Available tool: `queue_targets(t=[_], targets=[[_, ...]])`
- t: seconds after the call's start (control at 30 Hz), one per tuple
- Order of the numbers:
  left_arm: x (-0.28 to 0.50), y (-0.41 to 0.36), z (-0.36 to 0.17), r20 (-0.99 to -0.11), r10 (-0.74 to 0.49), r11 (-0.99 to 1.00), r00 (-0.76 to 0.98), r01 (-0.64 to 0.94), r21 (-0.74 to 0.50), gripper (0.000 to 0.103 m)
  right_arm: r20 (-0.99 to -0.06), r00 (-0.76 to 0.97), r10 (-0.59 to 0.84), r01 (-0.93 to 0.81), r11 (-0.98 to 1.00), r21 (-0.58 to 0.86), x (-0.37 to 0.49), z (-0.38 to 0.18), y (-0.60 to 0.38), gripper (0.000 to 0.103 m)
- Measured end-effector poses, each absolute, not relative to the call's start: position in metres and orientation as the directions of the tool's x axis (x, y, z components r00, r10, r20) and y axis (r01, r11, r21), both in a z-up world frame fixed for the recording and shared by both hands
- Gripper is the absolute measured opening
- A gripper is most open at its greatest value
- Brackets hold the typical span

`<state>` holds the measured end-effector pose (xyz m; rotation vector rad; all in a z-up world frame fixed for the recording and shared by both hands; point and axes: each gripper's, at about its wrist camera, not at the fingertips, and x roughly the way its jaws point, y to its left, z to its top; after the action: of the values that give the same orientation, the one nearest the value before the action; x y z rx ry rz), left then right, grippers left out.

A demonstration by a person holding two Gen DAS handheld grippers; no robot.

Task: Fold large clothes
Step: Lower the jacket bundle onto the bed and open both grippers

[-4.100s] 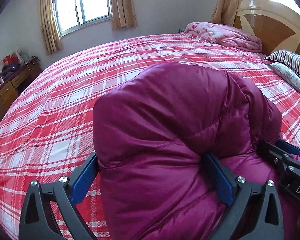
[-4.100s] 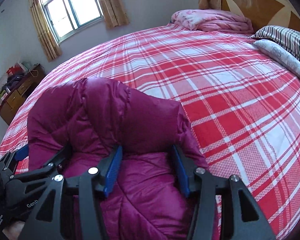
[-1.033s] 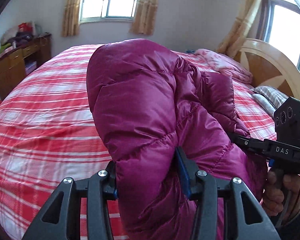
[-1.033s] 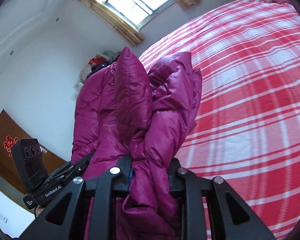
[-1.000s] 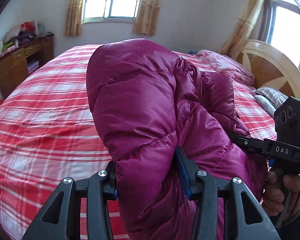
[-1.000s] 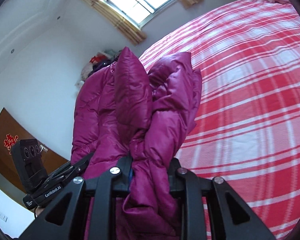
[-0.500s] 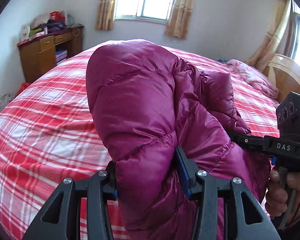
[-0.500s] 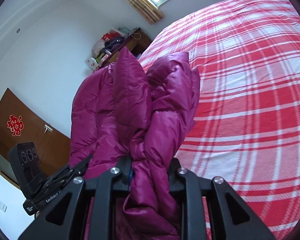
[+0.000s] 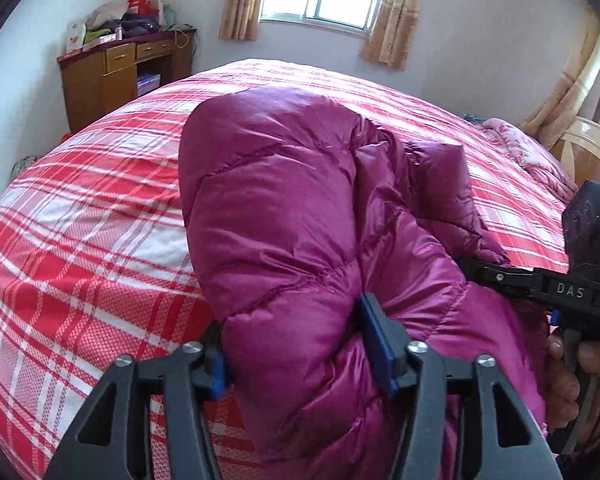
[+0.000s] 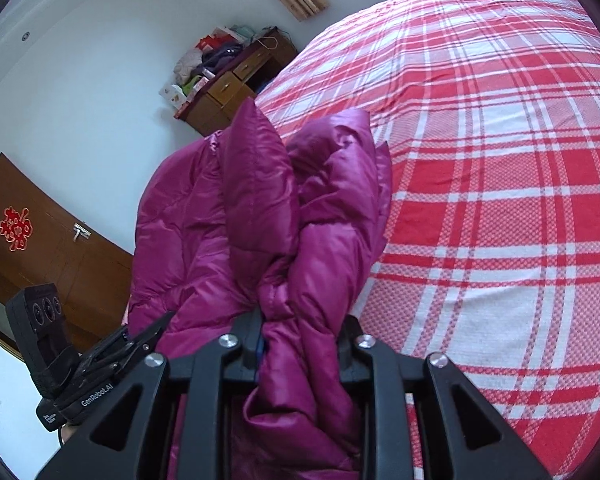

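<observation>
Together raised above the plaid bed [image 9: 80, 240], left gripper [image 9: 300, 344] and right gripper [image 10: 300, 332] each clamped on bunched magenta down jacket [image 9: 300, 220] between them.

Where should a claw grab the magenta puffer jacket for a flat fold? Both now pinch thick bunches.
Probably a thin hem or edge of the jacket, approached from the side, level with the bed. The left claw and right claw each clamp bulging padding, so the jacket hangs crumpled.
</observation>
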<state>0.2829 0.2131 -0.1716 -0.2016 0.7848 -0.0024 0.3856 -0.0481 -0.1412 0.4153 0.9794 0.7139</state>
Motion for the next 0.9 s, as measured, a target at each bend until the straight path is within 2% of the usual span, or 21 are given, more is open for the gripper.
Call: queue_targets(t=[0.13,0.3,0.43,0.57,0.7,0.9], targets=[[0.278,0.216,-0.174,-0.696,-0.047,0.981,0.717,-0.097,-0.166,0.076,-0.624,0.370,0.689,-0.349,0.725,0.594,0.388,-0.143,-0.045,0.034],[0.272,0.219,-0.175,-0.698,-0.038,0.982,0.715,-0.104,-0.160,0.078,-0.643,0.368,0.671,-0.340,0.741,0.579,0.386,-0.142,-0.042,0.038],[0.259,0.220,-0.160,-0.690,0.002,0.985,0.723,-0.121,-0.124,0.078,-0.656,0.444,0.610,-0.324,0.792,0.518,0.371,-0.121,-0.048,0.055],[0.238,0.224,-0.133,-0.637,0.018,0.987,0.771,-0.117,-0.114,0.079,-0.613,0.540,0.577,-0.352,0.816,0.458,0.344,-0.086,-0.051,0.069],[0.219,0.222,-0.108,-0.586,0.043,0.987,0.809,-0.127,-0.103,0.085,-0.580,0.591,0.561,-0.398,0.828,0.395,0.314,-0.059,-0.044,0.072],[0.202,0.224,-0.087,-0.540,0.041,0.985,0.841,-0.126,-0.121,0.086,-0.543,0.647,0.534,-0.445,0.844,0.300,0.276,-0.032,-0.035,0.077]])
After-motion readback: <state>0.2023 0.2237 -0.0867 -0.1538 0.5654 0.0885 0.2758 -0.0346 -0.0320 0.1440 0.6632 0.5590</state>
